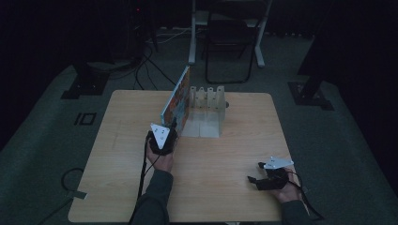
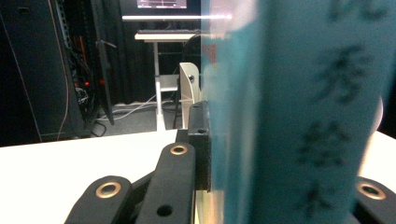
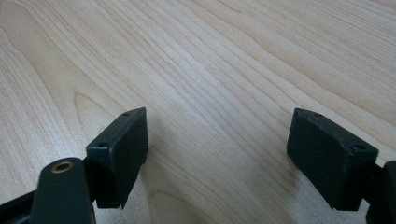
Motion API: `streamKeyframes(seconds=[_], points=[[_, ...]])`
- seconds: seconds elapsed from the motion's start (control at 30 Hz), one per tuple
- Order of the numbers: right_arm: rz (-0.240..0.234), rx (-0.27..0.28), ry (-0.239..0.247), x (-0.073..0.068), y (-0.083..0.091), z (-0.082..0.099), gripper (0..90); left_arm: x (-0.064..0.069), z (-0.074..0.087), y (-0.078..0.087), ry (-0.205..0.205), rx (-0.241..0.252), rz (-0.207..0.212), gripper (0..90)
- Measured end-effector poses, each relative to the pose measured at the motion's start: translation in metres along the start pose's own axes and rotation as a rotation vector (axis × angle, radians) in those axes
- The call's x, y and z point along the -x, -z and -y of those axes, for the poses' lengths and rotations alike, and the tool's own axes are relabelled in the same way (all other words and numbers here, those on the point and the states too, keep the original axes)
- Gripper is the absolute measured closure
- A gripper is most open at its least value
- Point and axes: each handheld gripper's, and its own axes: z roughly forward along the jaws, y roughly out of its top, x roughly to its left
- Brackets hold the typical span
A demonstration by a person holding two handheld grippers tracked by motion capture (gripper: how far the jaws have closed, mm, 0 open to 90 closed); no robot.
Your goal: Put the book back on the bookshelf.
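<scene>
A thin picture book point(image 1: 177, 97) with a teal spine and a colourful cover stands tilted on edge near the table's middle, leaning beside a white slotted rack point(image 1: 205, 110). My left gripper point(image 1: 170, 125) is shut on the book's near end. In the left gripper view the teal spine point(image 2: 299, 116) with dark characters stands between the jaws, close up and blurred. My right gripper point(image 1: 255, 178) rests low at the table's front right, open, its two black pads point(image 3: 122, 149) wide apart over bare wood.
The wooden table point(image 1: 126, 154) has free room on its left and front. Behind it stand a folding chair point(image 1: 230, 42), white desk legs point(image 1: 192, 33) and cables on the dark floor. A white upright of the rack point(image 2: 189, 88) shows past the book.
</scene>
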Motion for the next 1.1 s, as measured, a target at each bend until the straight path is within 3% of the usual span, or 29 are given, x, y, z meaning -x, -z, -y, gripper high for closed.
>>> streamKeyframes(seconds=[0.67, 1.1], points=[[-0.003, -0.001, 0.003, -0.0003, 0.0002, 0.0002, 20.2, 0.0019, 0.0032, -0.002, 0.025, 0.015, -0.02, 81.2], [-0.004, -0.001, 0.004, -0.0005, 0.0004, 0.0003, 20.1, 0.0051, 0.0073, -0.0035, 0.01, 0.028, -0.027, 81.2]])
